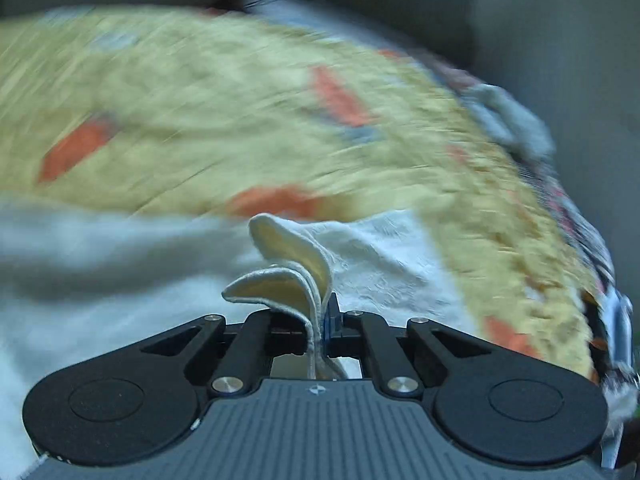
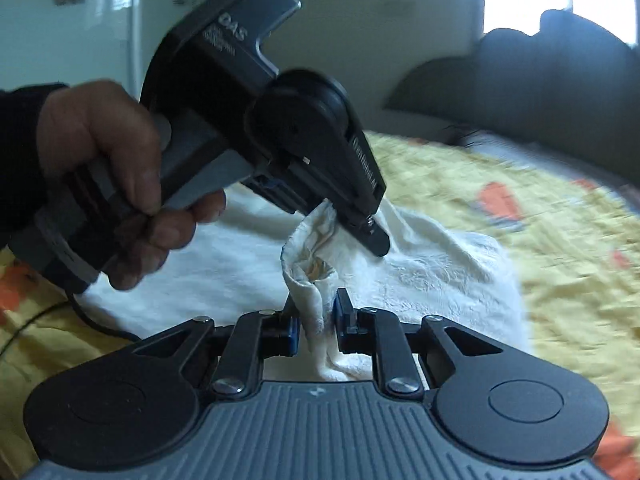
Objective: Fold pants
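In our left wrist view, our left gripper (image 1: 320,320) is clenched on a hemmed edge of the white pants (image 1: 380,264), whose folded layers curl up out of the jaws while the rest lies blurred across the yellow bedspread (image 1: 200,100) with its orange patches. In our right wrist view, our right gripper (image 2: 316,320) pinches a bunched fold of the pants, and just beyond it our left hand (image 2: 120,168) holds the left gripper, clamped on the same raised cloth above the bedspread.
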`<state>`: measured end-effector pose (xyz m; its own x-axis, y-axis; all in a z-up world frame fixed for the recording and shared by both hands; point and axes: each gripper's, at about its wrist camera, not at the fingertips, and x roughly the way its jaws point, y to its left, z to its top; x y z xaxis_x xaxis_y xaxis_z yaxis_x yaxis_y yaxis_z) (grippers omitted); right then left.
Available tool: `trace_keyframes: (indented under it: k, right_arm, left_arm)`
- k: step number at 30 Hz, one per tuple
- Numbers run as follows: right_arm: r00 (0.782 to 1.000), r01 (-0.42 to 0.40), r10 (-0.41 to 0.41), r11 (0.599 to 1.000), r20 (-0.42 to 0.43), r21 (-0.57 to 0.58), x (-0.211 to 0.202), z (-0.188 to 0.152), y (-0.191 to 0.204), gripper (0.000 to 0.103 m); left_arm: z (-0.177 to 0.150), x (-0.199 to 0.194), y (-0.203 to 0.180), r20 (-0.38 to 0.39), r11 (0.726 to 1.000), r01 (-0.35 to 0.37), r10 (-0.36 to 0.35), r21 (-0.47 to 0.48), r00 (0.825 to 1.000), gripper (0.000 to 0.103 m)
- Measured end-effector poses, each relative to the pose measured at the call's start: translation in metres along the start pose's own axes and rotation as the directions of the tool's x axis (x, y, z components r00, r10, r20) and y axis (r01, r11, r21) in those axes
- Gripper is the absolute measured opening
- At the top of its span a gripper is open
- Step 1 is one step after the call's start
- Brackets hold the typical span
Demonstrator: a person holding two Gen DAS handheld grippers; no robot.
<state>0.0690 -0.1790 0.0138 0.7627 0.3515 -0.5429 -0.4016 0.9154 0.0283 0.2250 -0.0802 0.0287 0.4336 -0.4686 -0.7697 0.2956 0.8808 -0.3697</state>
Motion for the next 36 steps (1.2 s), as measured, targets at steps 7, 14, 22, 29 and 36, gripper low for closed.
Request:
trace_keyframes:
  k: [7, 14, 22, 29, 36]
  right_arm:
    - [1.0, -0.01, 0.011, 1.0, -0.021, 0.025, 0.014, 0.002, 0.019, 0.017]
    - [0.989, -0.13, 0.135, 0.986, -0.053, 0.102, 0.0, 0.002, -0.003, 0.059]
    - [0.985, -0.16, 0.096, 0.822, 0.145, 0.547, -0.054, 0.0, -0.146, 0.061]
    - [0.986, -0.124, 0.041, 0.82, 0.159, 0.559, -0.067, 0.0, -0.177, 0.073]
    - [0.967, -0.254, 0.2, 0.774, 0.157, 0.58, -0.019, 0.029, -0.171, 0.074]
  left_arm:
    - [-0.007, -0.009, 0.029, 0.049, 0.999, -0.003, 0.005, -0.051, 0.999, 0.007]
    - [-0.009, 0.001, 0.051, 0.03, 0.991, 0.009, -0.005, -0.137, 1.0, 0.032]
    - [-0.013, -0.016, 0.049, 0.096, 0.989, 0.027, -0.013, -0.143, 0.995, 0.011]
    - [-0.014, -0.039, 0.094, 0.053, 0.981, -0.075, 0.085, -0.18, 0.995, 0.011]
    - [-0.018, -0.074, 0.087, 0.094, 0.969, -0.147, 0.169, -0.199, 0.981, 0.066]
